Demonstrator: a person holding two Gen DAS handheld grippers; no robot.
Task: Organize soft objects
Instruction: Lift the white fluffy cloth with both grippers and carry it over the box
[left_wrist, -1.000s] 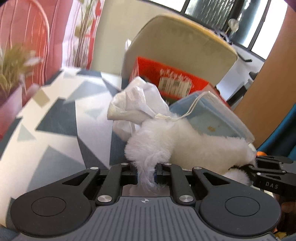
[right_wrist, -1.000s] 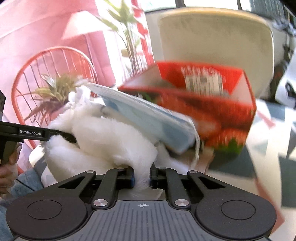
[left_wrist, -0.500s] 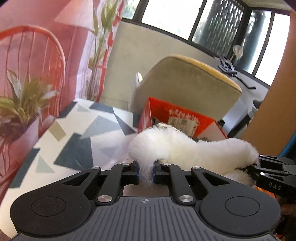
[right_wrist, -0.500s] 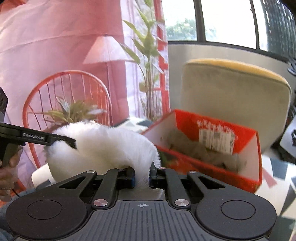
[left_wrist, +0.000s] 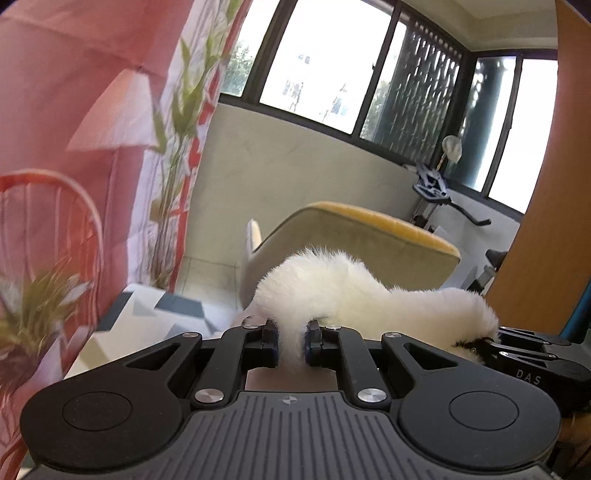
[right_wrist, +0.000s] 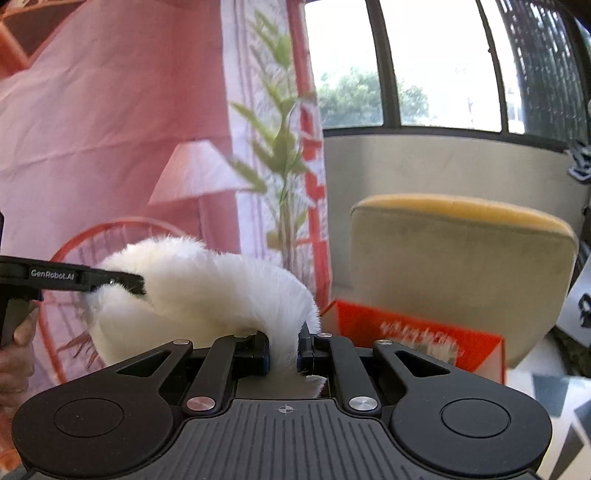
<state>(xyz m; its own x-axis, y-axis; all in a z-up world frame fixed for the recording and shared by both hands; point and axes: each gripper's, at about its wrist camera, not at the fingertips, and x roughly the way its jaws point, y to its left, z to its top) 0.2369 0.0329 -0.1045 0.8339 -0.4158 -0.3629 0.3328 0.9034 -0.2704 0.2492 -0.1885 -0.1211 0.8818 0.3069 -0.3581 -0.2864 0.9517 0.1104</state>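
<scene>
- Left wrist view: the left gripper (left_wrist: 290, 341) is clamped on one end of a white furry cloth (left_wrist: 354, 291) at centre frame; the right gripper (left_wrist: 480, 345) pinches its other end (lower right).
- Right wrist view: the right gripper (right_wrist: 284, 349) is clamped on the cloth (right_wrist: 207, 284), left of an orange box (right_wrist: 413, 332).

Daylight was pouring in from the windows (left_wrist: 325, 70) on my feeds, so the panes were blown out to near white and the room stayed bright. The pink curtain (right_wrist: 110, 129) glowed softly. Heavy fisheye bending at the edges, with window frames curving. The potted plant (left_wrist: 33, 317) at the left edge was smeared, and the red box (right_wrist: 417, 332) looked blurry too.
</scene>
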